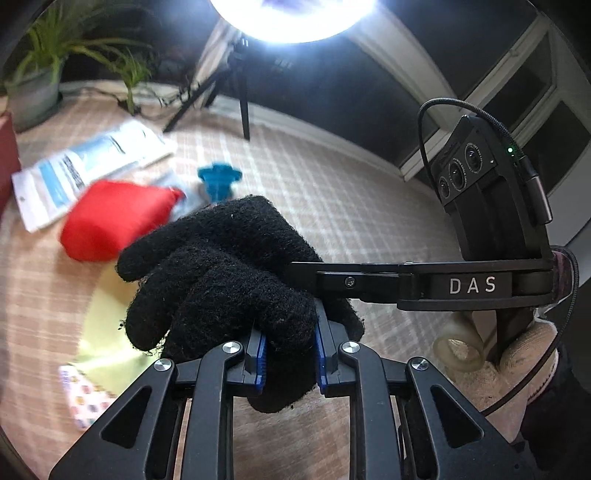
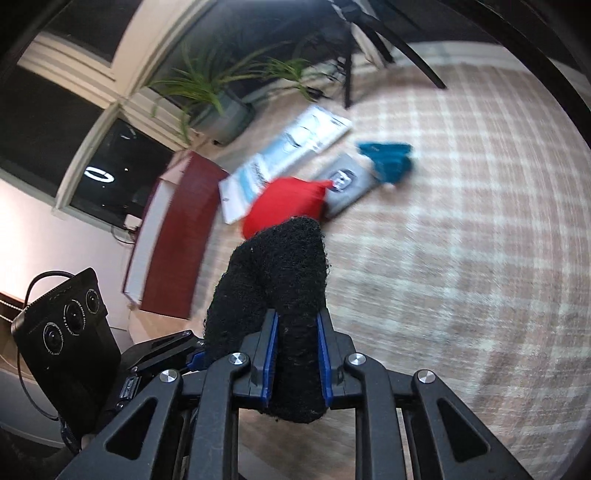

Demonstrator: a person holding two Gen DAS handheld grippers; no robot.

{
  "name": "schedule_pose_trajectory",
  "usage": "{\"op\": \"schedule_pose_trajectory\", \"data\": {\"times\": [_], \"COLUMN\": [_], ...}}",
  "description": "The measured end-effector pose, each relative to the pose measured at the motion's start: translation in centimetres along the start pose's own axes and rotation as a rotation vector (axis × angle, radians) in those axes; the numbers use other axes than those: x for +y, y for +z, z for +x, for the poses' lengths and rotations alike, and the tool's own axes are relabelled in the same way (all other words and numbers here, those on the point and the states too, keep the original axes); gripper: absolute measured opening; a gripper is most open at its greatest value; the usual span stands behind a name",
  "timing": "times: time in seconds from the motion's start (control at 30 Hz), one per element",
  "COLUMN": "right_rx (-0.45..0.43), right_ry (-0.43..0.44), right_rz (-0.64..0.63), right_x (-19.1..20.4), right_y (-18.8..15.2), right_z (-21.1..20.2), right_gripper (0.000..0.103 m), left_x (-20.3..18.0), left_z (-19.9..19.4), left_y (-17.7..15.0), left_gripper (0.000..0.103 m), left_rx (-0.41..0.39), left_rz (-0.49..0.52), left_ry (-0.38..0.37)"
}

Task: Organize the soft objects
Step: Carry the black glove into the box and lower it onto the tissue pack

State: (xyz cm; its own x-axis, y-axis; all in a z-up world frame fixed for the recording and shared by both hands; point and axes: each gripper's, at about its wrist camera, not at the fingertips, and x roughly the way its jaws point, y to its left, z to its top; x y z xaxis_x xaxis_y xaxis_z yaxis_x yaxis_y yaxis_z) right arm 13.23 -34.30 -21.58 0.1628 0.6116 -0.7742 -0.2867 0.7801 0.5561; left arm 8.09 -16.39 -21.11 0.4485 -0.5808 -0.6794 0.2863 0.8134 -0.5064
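Item: black knit glove [image 1: 221, 273], held aloft above the checked worktop [image 1: 351, 206]. Left tongs [image 1: 290, 354] clamp its finger end; right tongs [image 2: 295, 354] clamp the other end, the glove bent over between them. Both tongs raised, close together. Step judged: folding or carrying. Next: lay it beside red pouch [image 1: 114, 221], well below

We see a beige plaid carpet [image 2: 461, 229] underfoot, w/ a bright ring light [image 1: 291, 18] on a black tripod [image 1: 236, 99] at the far edge. A potted plant [image 2: 218, 96] sits by dark windows [image 2: 118, 173] w/ cream frames; a dark-red box [image 2: 177, 236] stands nearby.
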Motion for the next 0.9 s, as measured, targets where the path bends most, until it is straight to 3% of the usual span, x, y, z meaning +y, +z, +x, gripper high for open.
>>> {"op": "schedule_pose_trajectory", "data": {"times": [0.43,0.9], "right_rx": [-0.032,0.012], "right_ry": [0.093,0.188], "right_rz": [-0.142,-0.297], "right_x": [11.4,24.1], "right_y": [2.7,6.6], "right_z": [1.8,9.4], "right_gripper": [0.017,0.017], "left_x": [3.7,12.7], "left_z": [-10.5,-19.6], "left_y": [0.9,1.4], "left_gripper": [0.018,0.018], "left_rx": [-0.179,-0.33], "left_rz": [0.015,-0.065], "left_ry": [0.064,0.201]}}
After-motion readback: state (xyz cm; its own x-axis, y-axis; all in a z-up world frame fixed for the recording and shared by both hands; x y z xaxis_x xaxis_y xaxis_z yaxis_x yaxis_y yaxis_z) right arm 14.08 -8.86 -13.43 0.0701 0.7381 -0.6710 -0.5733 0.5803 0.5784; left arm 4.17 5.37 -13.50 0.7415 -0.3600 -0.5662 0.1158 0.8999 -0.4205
